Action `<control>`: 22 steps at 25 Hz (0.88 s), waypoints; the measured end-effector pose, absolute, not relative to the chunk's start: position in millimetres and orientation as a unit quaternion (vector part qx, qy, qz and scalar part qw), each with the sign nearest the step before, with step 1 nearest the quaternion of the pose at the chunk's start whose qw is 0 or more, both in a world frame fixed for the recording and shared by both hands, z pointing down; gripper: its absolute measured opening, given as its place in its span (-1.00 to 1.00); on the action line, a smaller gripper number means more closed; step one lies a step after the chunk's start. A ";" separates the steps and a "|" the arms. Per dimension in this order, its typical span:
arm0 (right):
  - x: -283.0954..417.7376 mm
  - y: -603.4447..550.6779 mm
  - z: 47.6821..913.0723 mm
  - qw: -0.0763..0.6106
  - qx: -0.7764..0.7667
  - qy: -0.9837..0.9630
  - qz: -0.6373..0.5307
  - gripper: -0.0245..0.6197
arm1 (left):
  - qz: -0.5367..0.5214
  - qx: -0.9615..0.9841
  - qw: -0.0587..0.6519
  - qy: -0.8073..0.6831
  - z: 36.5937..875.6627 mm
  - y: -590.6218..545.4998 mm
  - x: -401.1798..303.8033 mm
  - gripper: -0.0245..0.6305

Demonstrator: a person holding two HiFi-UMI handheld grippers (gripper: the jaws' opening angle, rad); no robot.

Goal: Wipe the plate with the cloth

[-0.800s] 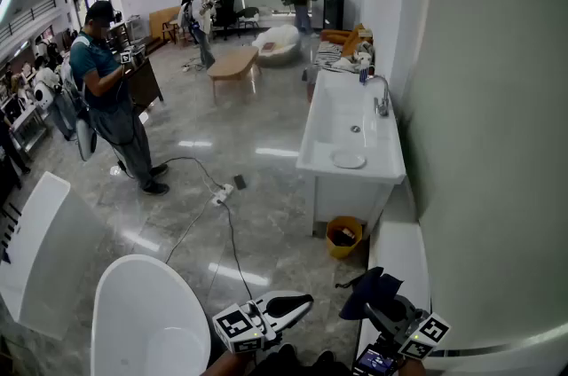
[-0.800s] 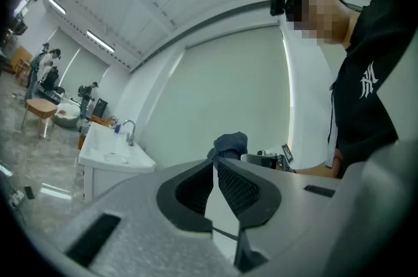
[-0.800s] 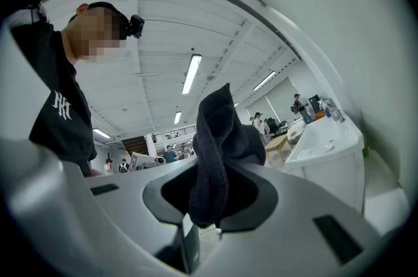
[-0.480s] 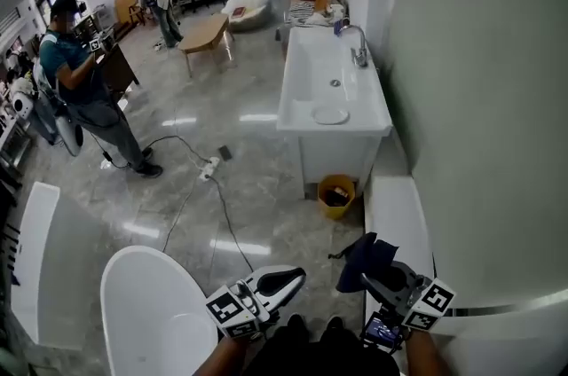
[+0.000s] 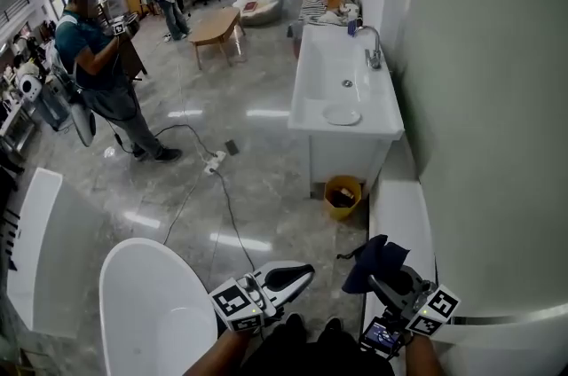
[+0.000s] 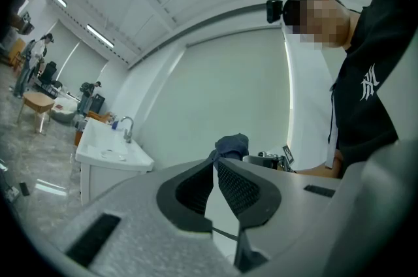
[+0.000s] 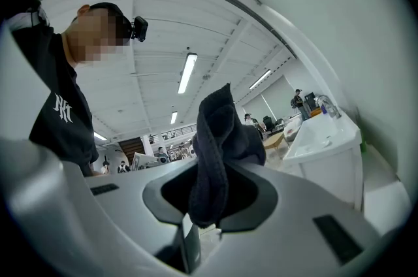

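A white plate (image 5: 342, 114) lies on the near end of a white sink counter (image 5: 386, 128) across the room, far from both grippers. My right gripper (image 5: 376, 280) is at the bottom right, shut on a dark blue cloth (image 5: 376, 260) that bunches up above its jaws. In the right gripper view the cloth (image 7: 219, 132) fills the gap between the jaws. My left gripper (image 5: 305, 271) is at the bottom centre, shut, with nothing in it. In the left gripper view its jaws (image 6: 214, 162) meet, and the cloth (image 6: 232, 144) shows beyond them.
A yellow bin (image 5: 343, 196) stands on the floor at the sink's near end. A white tub (image 5: 151, 312) is at the lower left. A cable with a power strip (image 5: 216, 161) crosses the tiled floor. A person (image 5: 102, 73) stands at the left, others far back.
The head view has shifted a little. Both grippers keep their places at the bottom edge, and the cloth stays in the right one.
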State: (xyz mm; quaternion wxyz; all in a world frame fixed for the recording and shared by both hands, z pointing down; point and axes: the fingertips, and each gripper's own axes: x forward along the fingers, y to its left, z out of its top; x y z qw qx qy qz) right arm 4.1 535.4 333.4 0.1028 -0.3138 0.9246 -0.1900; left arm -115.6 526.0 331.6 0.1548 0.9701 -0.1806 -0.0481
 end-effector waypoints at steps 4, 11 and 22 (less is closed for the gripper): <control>0.0 523.8 332.0 0.112 -0.319 0.920 -0.197 -0.69 | -0.050 0.971 0.153 -0.177 338.3 514.3 -125.2 -0.85; -13.9 496.6 337.4 0.111 -0.339 0.915 -0.188 -0.70 | -0.045 0.972 0.160 -0.168 357.7 481.9 -149.6 -0.85; 22.0 392.2 360.1 0.126 -0.338 0.910 -0.204 -0.70 | -0.034 0.967 0.181 -0.175 381.3 367.8 -123.3 -0.85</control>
